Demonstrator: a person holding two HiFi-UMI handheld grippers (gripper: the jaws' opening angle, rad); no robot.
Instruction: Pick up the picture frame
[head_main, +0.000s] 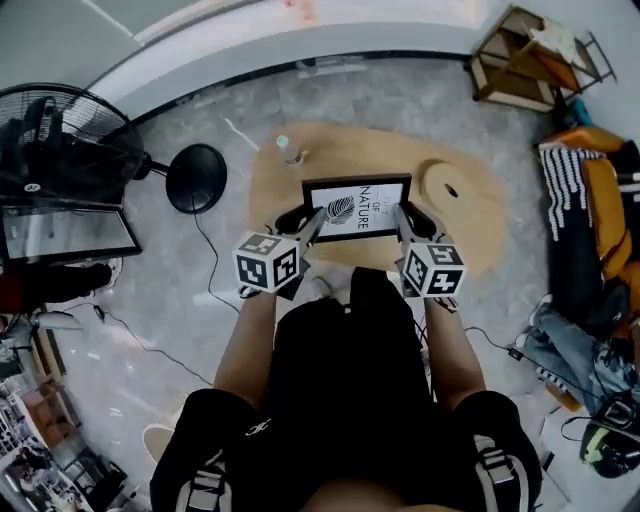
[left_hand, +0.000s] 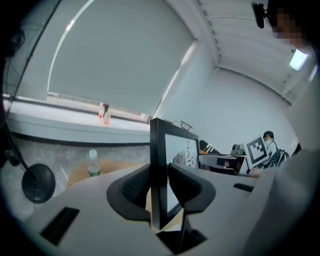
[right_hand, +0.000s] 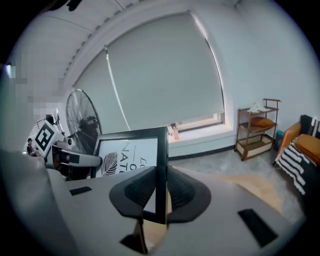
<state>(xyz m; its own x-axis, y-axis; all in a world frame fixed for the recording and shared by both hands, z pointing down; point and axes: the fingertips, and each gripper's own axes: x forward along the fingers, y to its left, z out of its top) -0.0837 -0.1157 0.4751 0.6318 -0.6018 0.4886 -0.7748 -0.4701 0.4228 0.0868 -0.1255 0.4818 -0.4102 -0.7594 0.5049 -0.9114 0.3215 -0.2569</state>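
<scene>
The picture frame (head_main: 357, 210) is black with a white leaf print, held up in the air over the wooden table (head_main: 480, 235). My left gripper (head_main: 305, 222) is shut on its left side and my right gripper (head_main: 405, 220) on its right side. In the left gripper view the frame's edge (left_hand: 159, 150) stands upright between the dark pads of the left gripper (left_hand: 160, 187), which press on both faces. In the right gripper view the frame (right_hand: 131, 150) is clamped the same way by the right gripper (right_hand: 161, 192).
A clear bottle (head_main: 288, 150) and a round wooden piece (head_main: 447, 184) sit on the table. A standing fan (head_main: 60, 150) with a round base (head_main: 196, 178) is at the left. A wooden shelf (head_main: 530, 60) and a heap of clothes (head_main: 590, 200) are at the right.
</scene>
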